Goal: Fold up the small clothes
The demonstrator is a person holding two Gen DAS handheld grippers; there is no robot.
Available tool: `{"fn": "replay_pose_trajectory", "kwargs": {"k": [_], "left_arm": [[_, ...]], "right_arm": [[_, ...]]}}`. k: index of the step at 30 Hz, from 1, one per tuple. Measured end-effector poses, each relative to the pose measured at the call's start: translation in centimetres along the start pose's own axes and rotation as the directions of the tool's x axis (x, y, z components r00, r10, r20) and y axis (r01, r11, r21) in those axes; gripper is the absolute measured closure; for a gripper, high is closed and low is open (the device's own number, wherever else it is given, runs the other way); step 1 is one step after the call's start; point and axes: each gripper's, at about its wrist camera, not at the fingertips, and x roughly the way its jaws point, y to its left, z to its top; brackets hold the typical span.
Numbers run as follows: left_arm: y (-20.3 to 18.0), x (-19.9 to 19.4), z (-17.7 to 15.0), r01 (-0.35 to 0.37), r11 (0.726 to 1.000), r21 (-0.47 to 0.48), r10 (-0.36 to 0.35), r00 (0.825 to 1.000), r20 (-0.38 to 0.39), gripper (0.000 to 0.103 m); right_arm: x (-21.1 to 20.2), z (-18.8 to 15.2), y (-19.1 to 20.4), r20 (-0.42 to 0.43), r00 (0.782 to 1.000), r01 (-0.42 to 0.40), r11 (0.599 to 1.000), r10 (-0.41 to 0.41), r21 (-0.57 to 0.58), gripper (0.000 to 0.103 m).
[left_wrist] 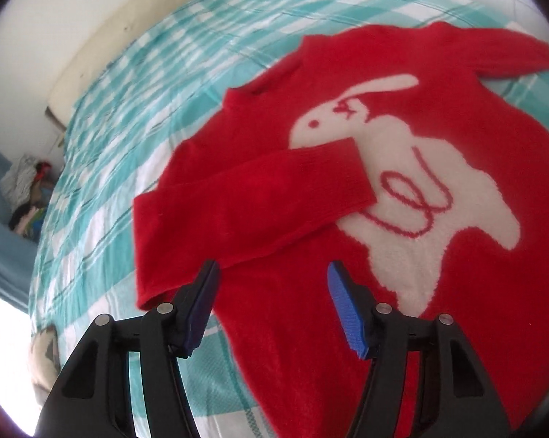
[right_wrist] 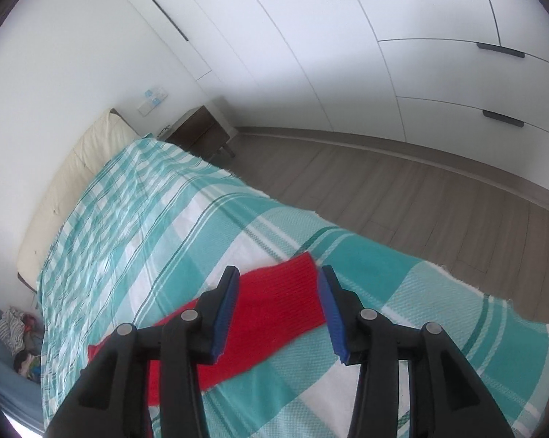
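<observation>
Red sweater (left_wrist: 281, 219), fuzzy knit with a white rabbit (left_wrist: 413, 182) on the front: lies flat, face up, on a bed (left_wrist: 128, 116) spread with a teal-and-white checked cover (right_wrist: 186, 219). One sleeve (left_wrist: 259, 197) is already folded across the chest, its cuff resting on the rabbit; the other sleeve (right_wrist: 274, 306) is spread outward over the cover, near the bed's edge in the right wrist view. Left gripper (left_wrist: 270, 273): jaws apart, nothing between them, hovering above the lower body of the sweater. Right gripper (right_wrist: 278, 277): jaws apart, straddling the spread sleeve near its cuff from above, pads not pressing on it as far as the view shows. Step in hand, by judgement: folding the sleeves inward, one done, the second pending. Next move likely calls for the right gripper to come down, close on the cuff and carry it across the chest to match the first sleeve, keeping the body flat. Surroundings: cream headboard (right_wrist: 88, 153), dark nightstand (right_wrist: 201, 131), white wardrobe (right_wrist: 383, 36), wooden floor (right_wrist: 402, 197), heap of clothes (left_wrist: 26, 186) beside the bed.
</observation>
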Motion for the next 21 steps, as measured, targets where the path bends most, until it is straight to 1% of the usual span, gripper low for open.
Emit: {"fn": "replay_pose_trajectory", "kwargs": {"k": [2, 4, 6, 8, 9, 10, 11, 12, 13, 14, 15, 16, 17, 18, 19, 20, 21], "left_arm": [[-1.3, 1.2, 0.9, 0.015, 0.997, 0.072, -0.014, 1.000, -0.012, 0.038], [-1.9, 2.3, 1.8, 0.012, 0.993, 0.115, -0.010, 1.000, -0.016, 0.038], [-2.2, 3.2, 2.4, 0.014, 0.991, 0.134, -0.013, 1.000, -0.012, 0.038], [-2.2, 3.7, 2.9, 0.013, 0.991, 0.131, -0.013, 1.000, 0.000, 0.038], [-2.1, 3.8, 3.0, 0.026, 0.992, 0.120, -0.027, 1.000, 0.006, 0.045], [-1.9, 3.9, 3.2, 0.057, 0.993, 0.100, -0.057, 0.998, 0.006, 0.069], [-1.7, 4.0, 3.2, 0.104, 0.992, 0.075, -0.104, 0.995, -0.003, 0.086], [-1.6, 4.0, 3.3, 0.119, 0.992, 0.051, -0.119, 0.993, -0.003, 0.099], [-1.2, 3.6, 3.3, 0.119, 0.993, 0.022, -0.120, 0.993, 0.018, 0.100], [-0.3, 3.0, 3.1, 0.135, 0.990, -0.034, -0.134, 0.990, 0.046, 0.100], [1.2, 2.3, 3.0, 0.157, 0.980, -0.121, -0.149, 0.986, 0.075, 0.100], [3.4, 1.6, 2.6, 0.185, 0.957, -0.223, -0.165, 0.981, 0.107, 0.100], [6.0, 0.7, 1.9, 0.201, 0.924, -0.325, -0.163, 0.977, 0.139, 0.100], [8.8, -0.1, 0.9, 0.203, 0.881, -0.428, -0.143, 0.975, 0.167, 0.100], [11.8, -0.8, -0.6, 0.199, 0.823, -0.532, -0.116, 0.976, 0.185, 0.100], [14.8, -1.4, -2.4, 0.192, 0.752, -0.631, -0.088, 0.977, 0.193, 0.100], [17.6, -1.9, -4.5, 0.171, 0.671, -0.721, -0.049, 0.981, 0.188, 0.100]], "right_arm": [[0.4, -0.5, 1.0, -0.011, 1.000, -0.002, 0.999, 0.002, -0.033, 0.058], [0.8, -0.9, 1.6, -0.018, 1.000, -0.006, 0.998, 0.005, -0.062, 0.058], [1.1, -1.0, 1.9, -0.021, 1.000, -0.010, 0.997, 0.008, -0.077, 0.058], [1.3, -1.1, 2.0, -0.028, 1.000, -0.009, 0.996, 0.007, -0.083, 0.058], [1.4, -1.2, 2.2, -0.030, 1.000, -0.009, 0.997, 0.007, -0.082, 0.058], [1.4, -1.3, 2.1, -0.034, 0.999, -0.012, 0.997, 0.009, -0.080, 0.058], [1.5, -1.3, 2.1, -0.039, 0.999, -0.015, 0.997, 0.012, -0.081, 0.058], [1.6, -1.4, 2.2, -0.043, 0.999, -0.016, 0.996, 0.012, -0.084, 0.058], [1.7, -1.4, 2.3, -0.045, 0.999, -0.017, 0.996, 0.013, -0.088, 0.058], [1.7, -1.5, 2.5, -0.047, 0.999, -0.019, 0.996, 0.015, -0.091, 0.058], [1.8, -1.6, 2.7, -0.049, 0.999, -0.023, 0.995, 0.018, -0.095, 0.058], [1.8, -1.7, 2.9, -0.051, 0.998, -0.028, 0.995, 0.023, -0.099, 0.058], [1.8, -1.8, 3.0, -0.052, 0.998, -0.033, 0.994, 0.028, -0.102, 0.058], [1.7, -1.8, 3.2, -0.051, 0.998, -0.037, 0.994, 0.032, -0.107, 0.058], [1.7, -1.9, 3.5, -0.048, 0.998, -0.039, 0.992, 0.034, -0.116, 0.058], [1.6, -1.9, 3.7, -0.044, 0.998, -0.042, 0.991, 0.037, -0.129, 0.058], [1.4, -1.9, 4.0, -0.041, 0.998, -0.046, 0.989, 0.040, -0.142, 0.058]]}}
